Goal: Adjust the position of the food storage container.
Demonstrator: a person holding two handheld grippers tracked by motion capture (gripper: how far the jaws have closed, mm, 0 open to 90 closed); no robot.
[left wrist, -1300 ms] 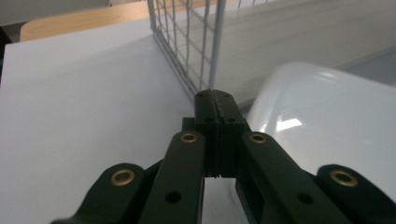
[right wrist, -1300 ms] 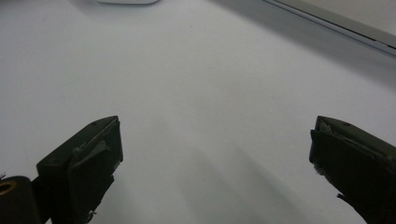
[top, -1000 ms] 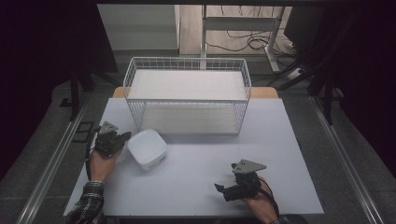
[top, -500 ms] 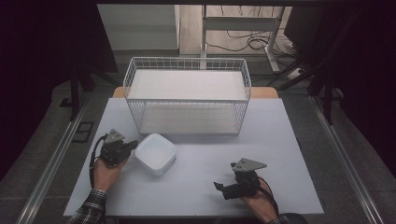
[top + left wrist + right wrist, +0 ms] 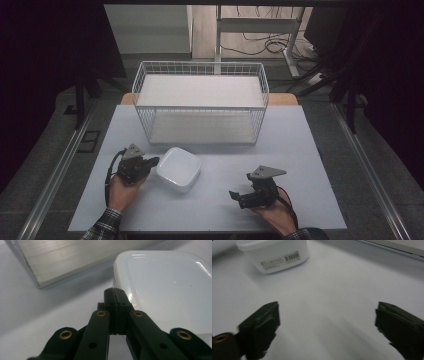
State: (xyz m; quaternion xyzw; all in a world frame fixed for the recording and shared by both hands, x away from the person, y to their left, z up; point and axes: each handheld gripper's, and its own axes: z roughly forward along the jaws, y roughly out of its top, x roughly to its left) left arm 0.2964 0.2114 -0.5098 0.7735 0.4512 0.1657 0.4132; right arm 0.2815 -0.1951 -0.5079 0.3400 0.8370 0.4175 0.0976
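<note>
— On the table [image 5: 300, 165], where does the white container [image 5: 179, 168] lie?
— In front of the wire basket [image 5: 200, 107], its edge against the left gripper [image 5: 154, 162], whose jaws are pressed together, empty.
— And the right gripper [image 5: 233, 195]?
— Well apart from the container, its jaws wide and just now narrowing slightly, nothing between them.

A pale grey surface [image 5: 300, 165] is filling the middle of the frame. A white wire basket [image 5: 200, 107] is standing on it at the upper centre, and a white square container [image 5: 179, 169] is lying on it lower left of centre.
</note>
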